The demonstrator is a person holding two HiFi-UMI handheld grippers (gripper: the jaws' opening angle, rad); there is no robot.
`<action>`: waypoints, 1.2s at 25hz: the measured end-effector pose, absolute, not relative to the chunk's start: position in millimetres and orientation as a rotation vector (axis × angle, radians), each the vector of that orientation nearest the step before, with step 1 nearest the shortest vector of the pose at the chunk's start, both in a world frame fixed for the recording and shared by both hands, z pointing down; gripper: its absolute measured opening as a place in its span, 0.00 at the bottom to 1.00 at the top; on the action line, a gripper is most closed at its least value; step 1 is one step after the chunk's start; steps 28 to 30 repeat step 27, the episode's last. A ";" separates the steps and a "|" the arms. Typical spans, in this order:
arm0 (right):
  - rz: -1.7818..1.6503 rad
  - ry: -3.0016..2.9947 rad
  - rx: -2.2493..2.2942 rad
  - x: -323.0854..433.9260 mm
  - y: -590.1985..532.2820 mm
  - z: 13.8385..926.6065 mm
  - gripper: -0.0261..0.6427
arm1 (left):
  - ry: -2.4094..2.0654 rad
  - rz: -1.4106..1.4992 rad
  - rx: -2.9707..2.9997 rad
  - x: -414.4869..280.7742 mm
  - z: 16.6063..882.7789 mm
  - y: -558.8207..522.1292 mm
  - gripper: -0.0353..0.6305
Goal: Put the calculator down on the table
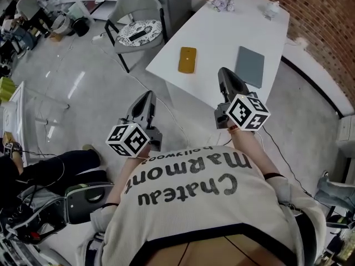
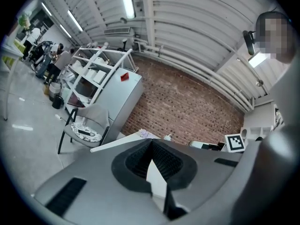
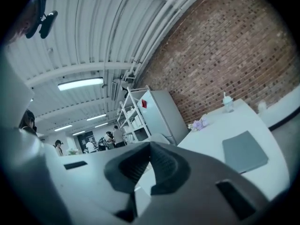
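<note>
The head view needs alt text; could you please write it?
Seen from above, a person holds the left gripper and right gripper, jaws shut and empty, short of a white table. On it lie a yellow object and a grey pad; a chair stands left.

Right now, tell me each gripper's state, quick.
Left gripper: closed, nothing held.
Right gripper: closed, nothing held.

The yellow calculator (image 1: pixel 187 59) was seen lying flat by the white table's (image 1: pixel 222 29) near-left corner, with a grey pad (image 1: pixel 249 65) alongside. The right gripper (image 1: pixel 224 72) was held over the near edge, and the left gripper (image 1: pixel 148 96) off it.
</note>
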State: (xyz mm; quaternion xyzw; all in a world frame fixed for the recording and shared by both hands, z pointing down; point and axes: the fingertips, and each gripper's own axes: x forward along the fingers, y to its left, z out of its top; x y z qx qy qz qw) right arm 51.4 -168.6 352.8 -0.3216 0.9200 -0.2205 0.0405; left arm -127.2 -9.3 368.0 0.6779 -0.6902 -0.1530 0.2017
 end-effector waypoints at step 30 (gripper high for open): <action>-0.665 2.804 -1.237 69.8 91.2 356.1 0.04 | -1.792 -0.398 2.052 -134.5 337.4 214.2 0.05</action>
